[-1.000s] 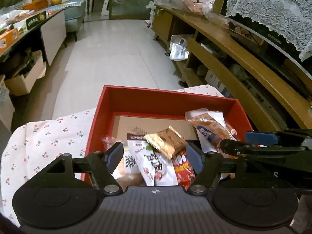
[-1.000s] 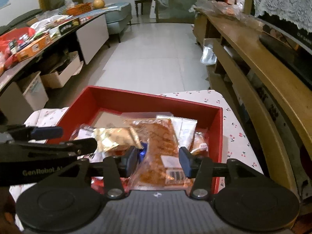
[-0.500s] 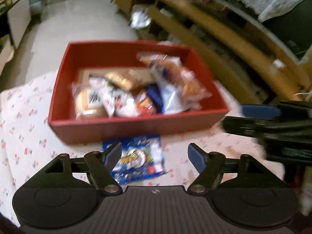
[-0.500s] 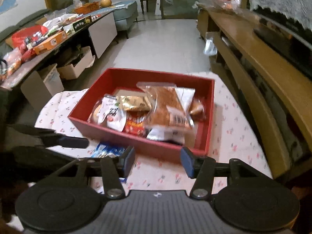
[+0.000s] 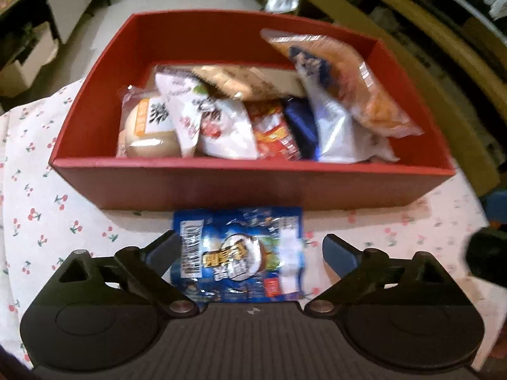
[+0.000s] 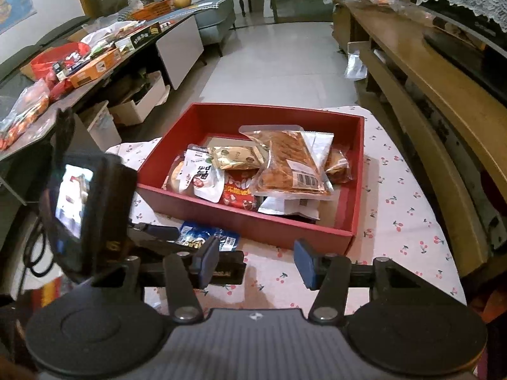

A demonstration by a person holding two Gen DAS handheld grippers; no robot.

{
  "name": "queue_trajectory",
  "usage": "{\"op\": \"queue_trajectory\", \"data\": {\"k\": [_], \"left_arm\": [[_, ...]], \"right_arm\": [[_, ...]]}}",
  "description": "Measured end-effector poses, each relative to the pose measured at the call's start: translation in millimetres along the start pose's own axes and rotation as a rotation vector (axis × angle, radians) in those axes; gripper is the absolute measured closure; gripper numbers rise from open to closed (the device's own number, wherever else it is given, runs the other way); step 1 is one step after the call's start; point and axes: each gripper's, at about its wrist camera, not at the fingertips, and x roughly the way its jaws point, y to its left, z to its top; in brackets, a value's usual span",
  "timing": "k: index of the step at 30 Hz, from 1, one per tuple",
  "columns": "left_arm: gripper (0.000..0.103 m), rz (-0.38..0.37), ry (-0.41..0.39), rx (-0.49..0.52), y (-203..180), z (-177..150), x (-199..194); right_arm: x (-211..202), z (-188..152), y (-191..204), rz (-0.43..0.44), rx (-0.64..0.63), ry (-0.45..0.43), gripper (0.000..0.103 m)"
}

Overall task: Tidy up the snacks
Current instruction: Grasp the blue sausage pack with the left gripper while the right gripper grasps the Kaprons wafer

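Snacks fill most of the red box (image 5: 247,186), which sits mid-frame on the table (image 5: 47,218) under its cherry-print cloth. One second ago the left gripper (image 5: 250,250) hung over the box with a gold packet between its fingers; now that gold packet (image 5: 240,82) lies inside, toward the back of the pile, and the gripper has dropped in front of the box's near wall. Its fingers are spreading apart, standing on either side of the blue packet (image 5: 237,253) at the lower centre of the left view, with no sign of the pads pressing on it. That reads as one item stowed and the next pickup under way.

The right gripper (image 6: 256,261) has also pulled back from the box. Its fingers stand apart at the lower centre of its own view, over bare cloth, holding nothing; the orange-filled clear bag (image 6: 285,161) it was over now rests on top of the heap.

By count: one box, two grippers, one packet left outside the box. Inside, I make out about seven packets, including a round bun (image 5: 142,126), a white pouch (image 5: 209,117), a red packet (image 5: 275,129), a dark blue one (image 5: 301,123) and a white packet under the clear bag. Overlaps make the exact total uncertain.
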Motion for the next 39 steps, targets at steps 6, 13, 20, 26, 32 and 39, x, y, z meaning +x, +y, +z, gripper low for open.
{"op": "queue_trajectory", "data": {"k": [6, 13, 20, 26, 32, 39], "left_arm": [[0.018, 0.013, -0.038, 0.03, -1, -15, -11], [0.046, -0.045, -0.038, 0.022, 11, -36, -42], [0.05, -0.081, 0.029, -0.022, 43, -64, -59], [0.038, -0.105, 0.0, -0.13, 79, -72, -78], [0.029, -0.185, -0.003, -0.222, 86, -64, -79], [0.021, -0.241, 0.055, -0.333, 73, -61, -60]], "right_arm": [[3, -3, 1, -0.004, -0.015, 0.017, 0.027], [18, -23, 16, 0.017, -0.099, 0.116, 0.027], [39, -51, 44, 0.087, -0.248, 0.23, 0.025], [64, -63, 71, 0.126, -0.309, 0.281, 0.022], [88, -74, 94, 0.071, -0.387, 0.314, 0.021], [56, -87, 59, 0.008, -0.307, 0.293, 0.022]]}}
